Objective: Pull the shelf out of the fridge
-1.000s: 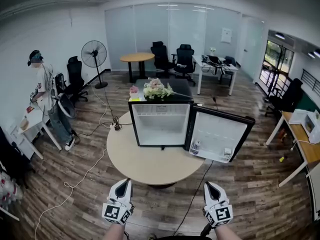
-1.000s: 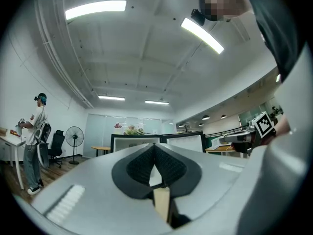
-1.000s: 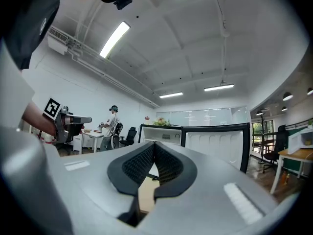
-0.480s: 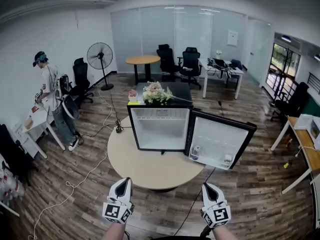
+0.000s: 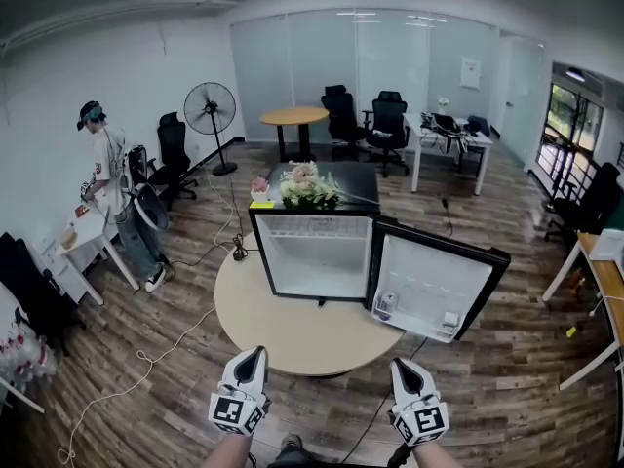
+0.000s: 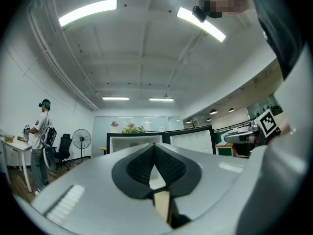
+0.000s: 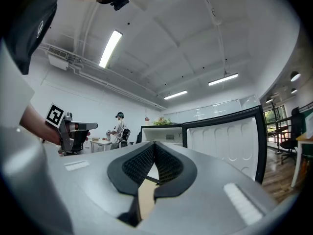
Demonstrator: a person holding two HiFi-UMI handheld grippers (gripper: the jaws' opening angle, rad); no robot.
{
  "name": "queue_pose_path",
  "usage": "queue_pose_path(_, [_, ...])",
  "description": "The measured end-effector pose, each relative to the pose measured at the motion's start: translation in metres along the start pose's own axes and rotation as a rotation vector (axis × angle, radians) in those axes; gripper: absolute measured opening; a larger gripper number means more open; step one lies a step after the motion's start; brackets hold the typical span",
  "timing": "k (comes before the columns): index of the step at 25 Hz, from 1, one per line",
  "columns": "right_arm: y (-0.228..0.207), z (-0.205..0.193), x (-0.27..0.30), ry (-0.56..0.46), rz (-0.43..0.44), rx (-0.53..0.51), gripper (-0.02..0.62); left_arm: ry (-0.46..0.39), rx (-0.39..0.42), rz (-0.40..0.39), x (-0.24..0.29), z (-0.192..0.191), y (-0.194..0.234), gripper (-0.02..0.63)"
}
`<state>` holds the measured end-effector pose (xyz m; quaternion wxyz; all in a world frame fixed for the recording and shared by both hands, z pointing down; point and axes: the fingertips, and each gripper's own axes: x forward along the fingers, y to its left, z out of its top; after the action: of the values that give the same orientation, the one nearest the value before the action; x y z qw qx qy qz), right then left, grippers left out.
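Observation:
A black mini fridge (image 5: 263, 252) stands on a round beige table (image 5: 292, 330), its door (image 5: 437, 286) swung open to the right. The white cavity shows a pale shelf (image 5: 317, 226) across its top. My left gripper (image 5: 252, 361) and right gripper (image 5: 401, 370) hover short of the table's near edge, well apart from the fridge, both shut and empty. The left gripper view looks past the left gripper (image 6: 154, 148) to the fridge (image 6: 128, 142) in the distance. Beyond the right gripper (image 7: 154, 146), the right gripper view takes in the open door (image 7: 222, 136).
Flowers (image 5: 307, 183) sit on the fridge top and a small can (image 5: 384, 306) in the door rack. A person (image 5: 112, 198) stands at a white desk (image 5: 73, 247) on the left. A fan (image 5: 210, 110), office chairs, tables and a floor cable (image 5: 171, 334) surround the table.
The head view has shifted, so the fridge and table sit a little further right and lower in the picture. Both grippers stay low and shut.

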<state>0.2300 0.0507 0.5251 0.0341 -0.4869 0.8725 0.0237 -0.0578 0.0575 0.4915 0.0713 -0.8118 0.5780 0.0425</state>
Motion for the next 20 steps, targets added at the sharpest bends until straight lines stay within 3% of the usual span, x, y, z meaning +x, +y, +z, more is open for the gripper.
queue_pose_path(10, [-0.017,-0.009,0.052,0.027,-0.024,-0.007,0.008,-0.014,-0.033,-0.02,0.059,-0.016,0.035,0.0])
queue_pose_path(20, [-0.023,-0.004,0.144,0.035,-0.07,-0.044,0.008,-0.022,-0.053,-0.068,0.145,-0.035,0.097,0.0])
